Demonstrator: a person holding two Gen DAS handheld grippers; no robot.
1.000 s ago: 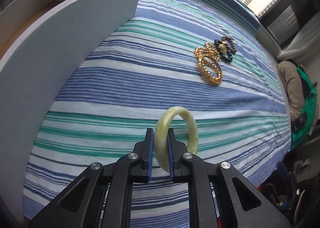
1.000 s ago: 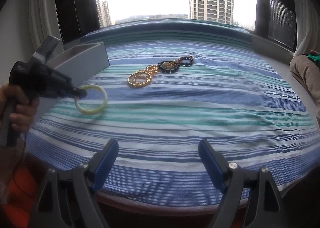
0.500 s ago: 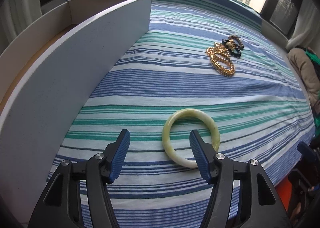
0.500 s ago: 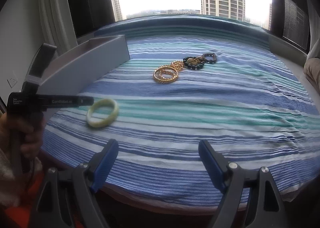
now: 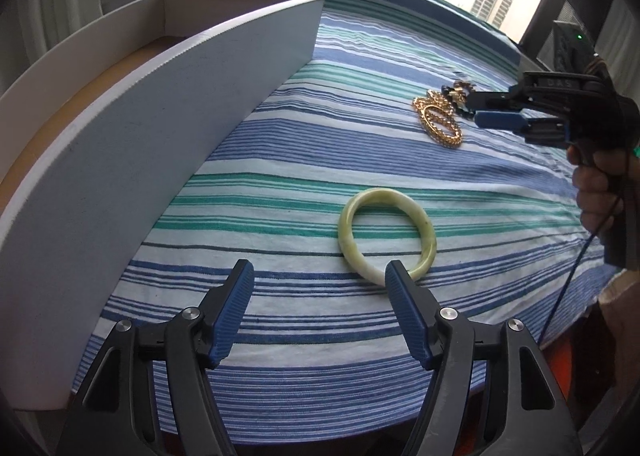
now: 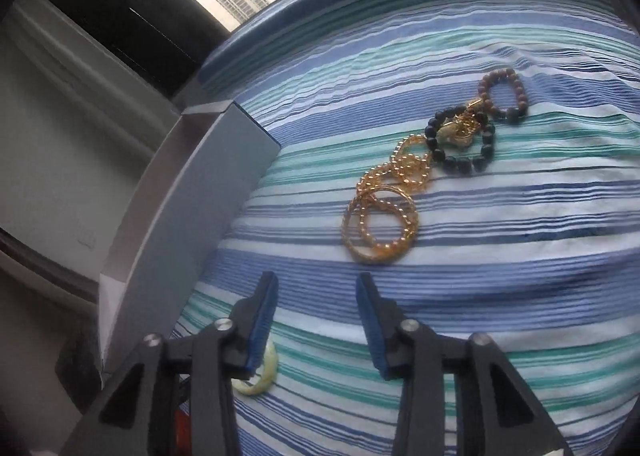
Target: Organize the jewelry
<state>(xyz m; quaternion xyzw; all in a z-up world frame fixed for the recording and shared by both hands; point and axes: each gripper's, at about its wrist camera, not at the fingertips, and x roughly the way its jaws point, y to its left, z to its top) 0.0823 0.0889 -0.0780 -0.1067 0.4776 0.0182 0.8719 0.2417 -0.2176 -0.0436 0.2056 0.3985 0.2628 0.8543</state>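
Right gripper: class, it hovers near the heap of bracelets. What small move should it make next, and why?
Probably ease the right gripper forward and down onto the gold chain bracelet. Its jaws have just been closing, nothing sits between them, and that bracelet is the nearest of the heap on the striped cloth.

One jade bangle (image 5: pixel 386 234), two bead bracelets — one dark (image 6: pixel 464 143), one brown (image 6: pixel 502 95) — one gold chain tangle (image 6: pixel 380 215), one box (image 5: pixel 160 127), two claws (image 5: pixel 320 296) (image 6: pixel 316 312).
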